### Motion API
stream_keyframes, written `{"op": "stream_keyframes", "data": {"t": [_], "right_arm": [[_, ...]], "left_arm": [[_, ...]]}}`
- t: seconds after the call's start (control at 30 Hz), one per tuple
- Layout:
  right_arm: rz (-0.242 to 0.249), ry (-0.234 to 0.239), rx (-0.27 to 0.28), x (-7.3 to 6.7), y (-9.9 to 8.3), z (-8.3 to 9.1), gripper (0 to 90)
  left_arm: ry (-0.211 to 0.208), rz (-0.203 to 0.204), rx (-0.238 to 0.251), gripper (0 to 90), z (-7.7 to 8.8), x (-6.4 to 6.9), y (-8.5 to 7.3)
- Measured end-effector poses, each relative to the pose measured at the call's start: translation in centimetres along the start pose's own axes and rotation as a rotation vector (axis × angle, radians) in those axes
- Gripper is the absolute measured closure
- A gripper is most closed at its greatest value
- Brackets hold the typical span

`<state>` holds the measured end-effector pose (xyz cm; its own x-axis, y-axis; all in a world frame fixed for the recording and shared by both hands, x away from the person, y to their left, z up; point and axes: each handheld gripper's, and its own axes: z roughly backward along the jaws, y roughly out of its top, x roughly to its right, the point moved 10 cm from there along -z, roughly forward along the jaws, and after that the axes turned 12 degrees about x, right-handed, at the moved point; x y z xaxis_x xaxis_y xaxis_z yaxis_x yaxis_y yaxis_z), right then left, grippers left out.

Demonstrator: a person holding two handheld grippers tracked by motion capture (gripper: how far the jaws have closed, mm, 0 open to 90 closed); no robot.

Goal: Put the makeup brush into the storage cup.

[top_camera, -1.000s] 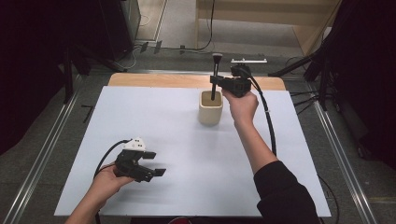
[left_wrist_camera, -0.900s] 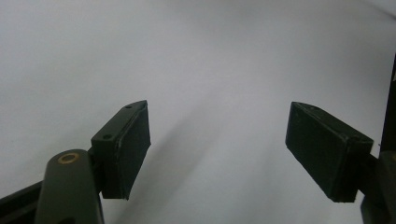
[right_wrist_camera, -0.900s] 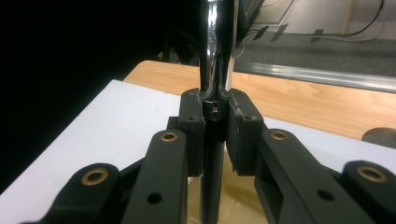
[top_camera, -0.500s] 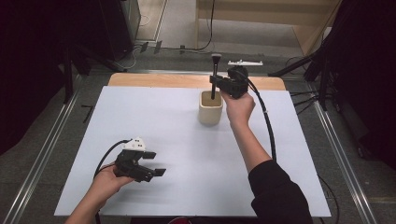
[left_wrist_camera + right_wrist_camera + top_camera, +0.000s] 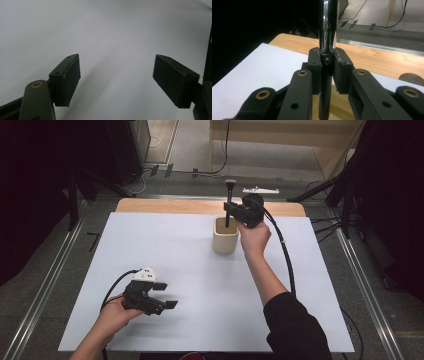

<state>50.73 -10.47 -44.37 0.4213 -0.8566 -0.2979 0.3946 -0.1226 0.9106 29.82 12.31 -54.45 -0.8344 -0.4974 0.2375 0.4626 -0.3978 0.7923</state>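
Right gripper (image 5: 327,75) clamped mid-shaft on rigid, probably slippery, glossy utensil (image 5: 229,202) over cup (image 5: 224,236), upper centre; left gripper (image 5: 162,295) jaws apart, empty.

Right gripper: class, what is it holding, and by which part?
The right gripper clamps a black rod-like tool mid-shaft, standing in the beige cup.

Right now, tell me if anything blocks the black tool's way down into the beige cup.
Nothing visible does. The right gripper is shut on the black tool, which stands upright with its lower end already inside the beige cup. The left gripper rests far away.
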Motion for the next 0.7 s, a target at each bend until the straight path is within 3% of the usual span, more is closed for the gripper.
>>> {"op": "stream_keyframes", "data": {"t": [0.43, 0.7], "right_arm": [[0.017, 0.003, 0.003, 0.1, -1.8, -0.4, 79.0], [0.000, 0.004, -0.004, 0.3, -3.8, -0.2, 79.1]], "left_arm": [[-0.002, -0.004, -0.007, 23.1, -0.1, 0.0, -0.1], [-0.002, -0.006, -0.005, 23.1, -0.1, 0.1, 0.0]]}}
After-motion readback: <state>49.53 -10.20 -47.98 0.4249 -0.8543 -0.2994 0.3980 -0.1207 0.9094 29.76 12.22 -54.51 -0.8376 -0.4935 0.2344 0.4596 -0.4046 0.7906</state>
